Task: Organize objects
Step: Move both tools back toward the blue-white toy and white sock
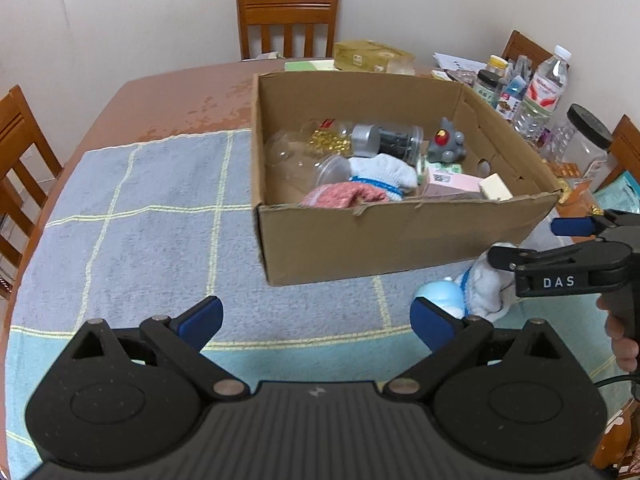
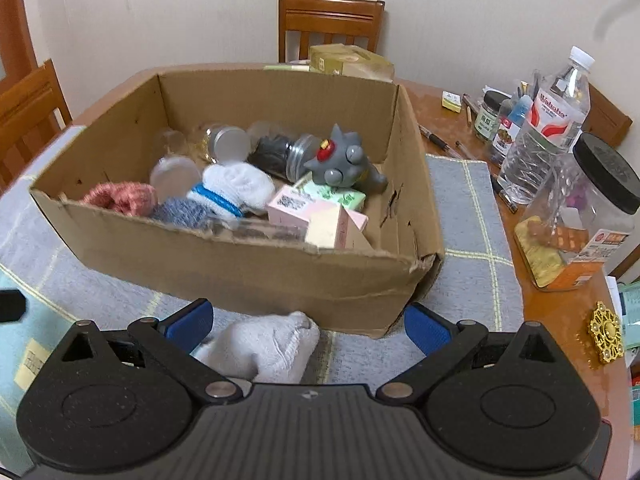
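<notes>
Left wrist view: my left hand-held gripper [image 1: 316, 320] fills the bottom of the frame, its blue pads spread wide with nothing between them, above the checked cloth [image 1: 140, 208] covering the table [image 1: 168, 96]. The cardboard box [image 1: 400, 236] sits at centre frame on the cloth. Inside it lie a grey toy [image 1: 446, 144], a dark jar [image 1: 394, 142], a clear jar [image 1: 308, 160], a white sock [image 1: 384, 174], a pink knit [image 1: 344, 196] and a pink carton [image 1: 452, 184].

At lower right, a white sock on the cloth [image 1: 486, 288] lies just in front of the box, beside a pale blue ball [image 1: 442, 294]. My right hand-held gripper [image 1: 532, 240] enters from the right edge, one arm directly over that sock.

Right wrist view: my right hand-held gripper [image 2: 308, 324] is likewise wide open; the sock [image 2: 268, 344] lies between its pads, nearer the left pad, at bottom centre, close to the box [image 2: 240, 268].
</notes>
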The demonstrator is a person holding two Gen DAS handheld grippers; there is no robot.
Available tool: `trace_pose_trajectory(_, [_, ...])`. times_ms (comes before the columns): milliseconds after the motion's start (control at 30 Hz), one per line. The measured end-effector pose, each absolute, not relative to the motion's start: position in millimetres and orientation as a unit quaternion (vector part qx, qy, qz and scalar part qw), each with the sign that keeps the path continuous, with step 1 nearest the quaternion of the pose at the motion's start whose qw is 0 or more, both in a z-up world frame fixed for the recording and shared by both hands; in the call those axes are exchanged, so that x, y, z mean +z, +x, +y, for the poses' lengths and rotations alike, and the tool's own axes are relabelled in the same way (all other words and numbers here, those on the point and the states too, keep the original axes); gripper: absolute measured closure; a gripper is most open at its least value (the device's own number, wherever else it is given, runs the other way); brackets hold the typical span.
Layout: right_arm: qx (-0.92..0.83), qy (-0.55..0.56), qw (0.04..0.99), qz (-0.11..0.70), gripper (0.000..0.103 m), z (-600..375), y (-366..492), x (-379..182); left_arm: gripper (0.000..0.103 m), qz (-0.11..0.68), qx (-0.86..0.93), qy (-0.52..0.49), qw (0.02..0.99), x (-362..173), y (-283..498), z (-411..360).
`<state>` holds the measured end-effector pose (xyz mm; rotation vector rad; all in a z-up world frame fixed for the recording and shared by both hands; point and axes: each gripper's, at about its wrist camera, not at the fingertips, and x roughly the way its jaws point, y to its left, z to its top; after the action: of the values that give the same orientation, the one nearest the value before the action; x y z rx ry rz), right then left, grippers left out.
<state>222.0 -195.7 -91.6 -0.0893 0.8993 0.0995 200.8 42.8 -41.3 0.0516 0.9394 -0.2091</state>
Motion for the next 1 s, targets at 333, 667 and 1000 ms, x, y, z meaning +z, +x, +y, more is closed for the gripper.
trace_pose_trajectory(333, [0.019, -0.064, 0.888, 0.455, 0.000, -214, 198, -102, 0.003, 0.460, -0.105, 0.015, 0.881, -50, 203, 60])
trace_pose_trajectory(667, [0.108, -0.092, 0.872, 0.469, 0.000, -199, 173, -120, 0.003, 0.461, -0.142, 0.010, 0.876, -60, 205, 55])
trace_pose_trajectory(1000, [0.190, -0.108, 0.856, 0.468, 0.000, -206, 197, -149, 0.003, 0.480, -0.112, -0.009, 0.870, -73, 199, 25])
